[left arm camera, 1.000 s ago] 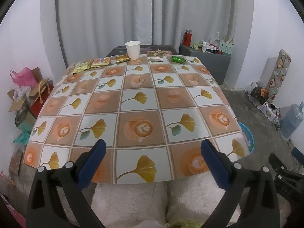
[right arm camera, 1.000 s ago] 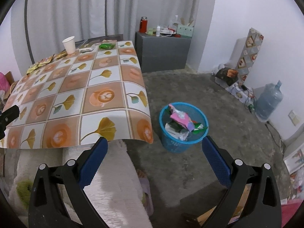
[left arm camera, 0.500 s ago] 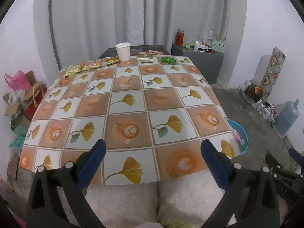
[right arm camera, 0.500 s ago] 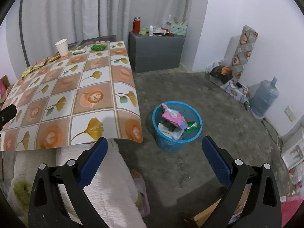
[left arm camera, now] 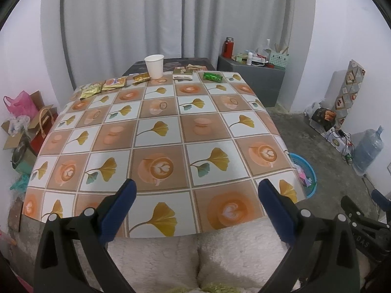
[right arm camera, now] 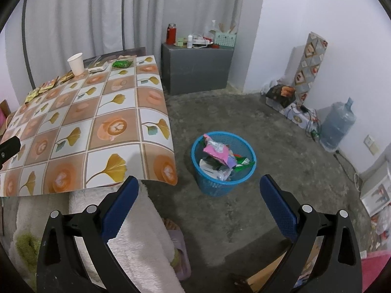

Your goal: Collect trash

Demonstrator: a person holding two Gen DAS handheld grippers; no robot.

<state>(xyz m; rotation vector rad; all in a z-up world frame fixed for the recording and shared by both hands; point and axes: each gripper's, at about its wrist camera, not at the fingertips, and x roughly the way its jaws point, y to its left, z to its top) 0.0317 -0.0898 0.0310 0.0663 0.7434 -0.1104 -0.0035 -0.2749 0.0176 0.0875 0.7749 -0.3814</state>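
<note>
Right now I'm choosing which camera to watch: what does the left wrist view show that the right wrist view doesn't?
Only the left: the whole far row of wrappers head-on, and the pink bag with boxes left of the table. Only the right: the bin's contents and the open floor around it. Both: the table, cup, green packet, grey cabinet, water jug. Left gripper and right gripper are open, empty.

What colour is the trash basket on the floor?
Blue basket; clearest in the right wrist view.
</note>
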